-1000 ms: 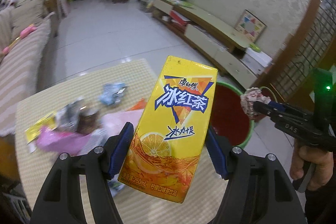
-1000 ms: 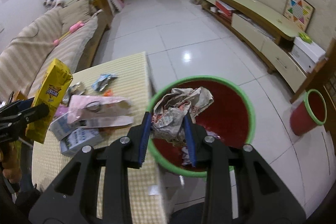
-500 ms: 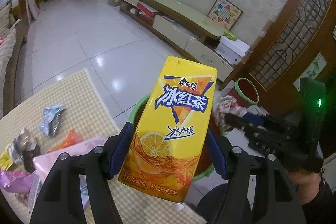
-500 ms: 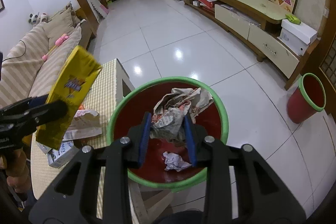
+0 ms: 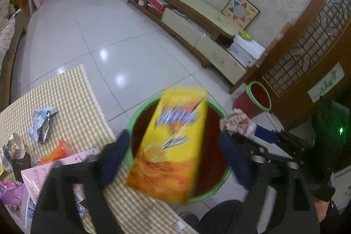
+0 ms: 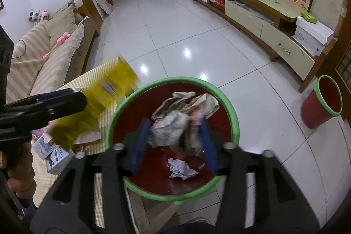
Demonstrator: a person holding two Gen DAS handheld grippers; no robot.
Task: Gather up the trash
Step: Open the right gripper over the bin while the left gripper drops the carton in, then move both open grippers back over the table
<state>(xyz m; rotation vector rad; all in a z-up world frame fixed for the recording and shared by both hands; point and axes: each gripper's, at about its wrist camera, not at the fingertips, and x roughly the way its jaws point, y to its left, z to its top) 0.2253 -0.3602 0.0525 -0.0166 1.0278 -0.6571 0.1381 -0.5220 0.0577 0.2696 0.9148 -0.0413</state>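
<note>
My left gripper (image 5: 175, 159) has its jaws spread wide; the yellow iced-tea carton (image 5: 173, 144) sits loose and blurred between them, over the red bin with a green rim (image 5: 223, 179). The carton also shows in the right wrist view (image 6: 105, 98), left of the bin (image 6: 114, 120). My right gripper (image 6: 173, 139) has opened over the bin; the crumpled newspaper wad (image 6: 179, 122) lies between the blue pads without being pinched. A white paper ball (image 6: 182, 169) lies inside the bin.
The checkered table (image 5: 72, 106) holds a foil wrapper (image 5: 41, 124), an orange wrapper (image 5: 57, 151), a pink box (image 5: 50, 170) and small cartons (image 6: 52, 152). A second red bin (image 6: 322, 102) stands on the tiled floor by the TV cabinet (image 6: 258, 12). A sofa (image 6: 43, 54) is at left.
Both grippers have opened. The carton has come free of the left pads and is dropping toward the bin; the newspaper wad has come loose between the right pads.
</note>
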